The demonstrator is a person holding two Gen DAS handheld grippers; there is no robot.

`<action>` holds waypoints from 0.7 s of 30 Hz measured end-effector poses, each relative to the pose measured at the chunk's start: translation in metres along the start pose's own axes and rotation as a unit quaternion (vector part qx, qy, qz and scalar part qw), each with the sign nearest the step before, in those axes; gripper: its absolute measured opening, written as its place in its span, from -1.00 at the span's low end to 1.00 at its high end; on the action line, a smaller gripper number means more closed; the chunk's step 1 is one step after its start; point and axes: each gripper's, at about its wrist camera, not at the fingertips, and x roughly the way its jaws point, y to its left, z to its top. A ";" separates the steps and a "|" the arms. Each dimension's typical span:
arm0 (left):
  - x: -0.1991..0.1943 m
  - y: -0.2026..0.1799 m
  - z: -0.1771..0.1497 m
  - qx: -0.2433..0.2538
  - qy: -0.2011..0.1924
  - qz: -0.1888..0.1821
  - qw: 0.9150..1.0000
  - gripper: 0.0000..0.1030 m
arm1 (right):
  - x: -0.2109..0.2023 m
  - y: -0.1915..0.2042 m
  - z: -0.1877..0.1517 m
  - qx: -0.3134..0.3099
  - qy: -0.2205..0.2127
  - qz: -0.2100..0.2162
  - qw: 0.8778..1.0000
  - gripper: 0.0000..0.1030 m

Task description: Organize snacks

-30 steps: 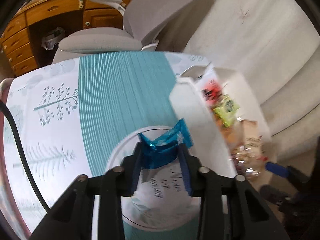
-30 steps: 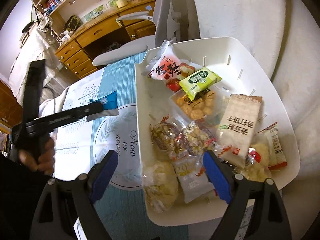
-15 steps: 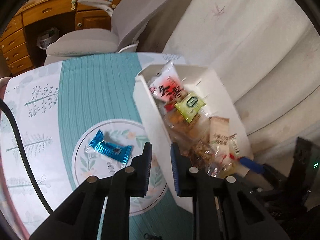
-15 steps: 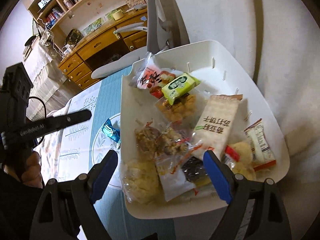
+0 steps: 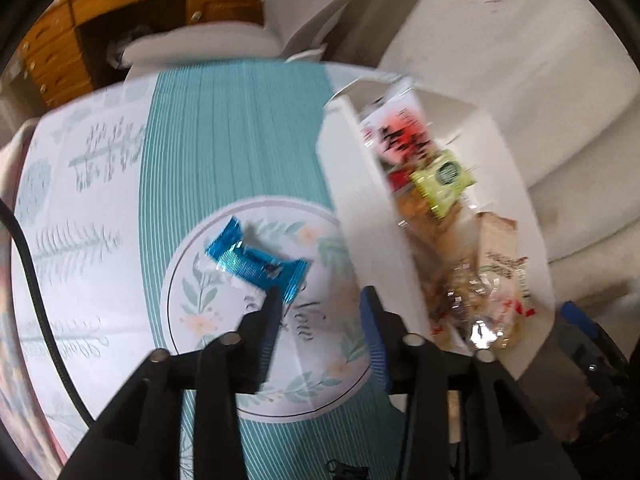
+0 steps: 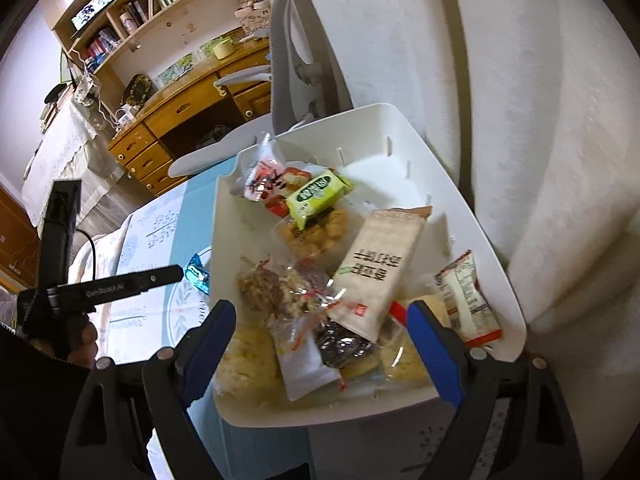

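Observation:
A blue foil snack (image 5: 256, 264) lies loose on the round leaf print of the tablecloth (image 5: 224, 136). It also shows beside the tray as the blue snack (image 6: 197, 274) in the right wrist view. My left gripper (image 5: 320, 296) hovers just in front of it with its jaws opening and nothing between them. The left finger (image 5: 272, 308) overlaps the wrapper's near end. A white tray (image 6: 400, 128) holds several packets: a green one (image 6: 316, 196), a long beige one (image 6: 380, 264) and a red and white bag (image 6: 264, 184). Above its near end my right gripper (image 6: 320, 312) stands wide open.
The tray's white side wall (image 5: 360, 200) stands right of the left gripper. A grey office chair (image 5: 200, 44) and a wooden desk (image 6: 192, 104) are beyond the table. A black cable (image 5: 32, 280) runs along the table's left side. A white fabric surface (image 6: 520, 80) rises behind the tray.
The left gripper let go of the blue snack, which now lies on the cloth; its jaws closed and have spread again. The right gripper has shifted over the tray's near end.

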 end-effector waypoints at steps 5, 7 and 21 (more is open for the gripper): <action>0.013 0.014 -0.011 -0.031 0.015 0.014 0.999 0.17 | 0.003 -0.005 0.001 0.000 0.003 -0.010 1.000 0.71; 0.019 0.018 -0.013 -0.041 0.021 0.017 0.999 0.19 | 0.006 -0.005 0.001 0.001 0.006 -0.009 1.000 0.71; 0.061 0.034 0.006 -0.074 0.021 0.041 0.996 0.20 | 0.020 -0.005 0.004 -0.004 0.026 -0.017 1.000 0.71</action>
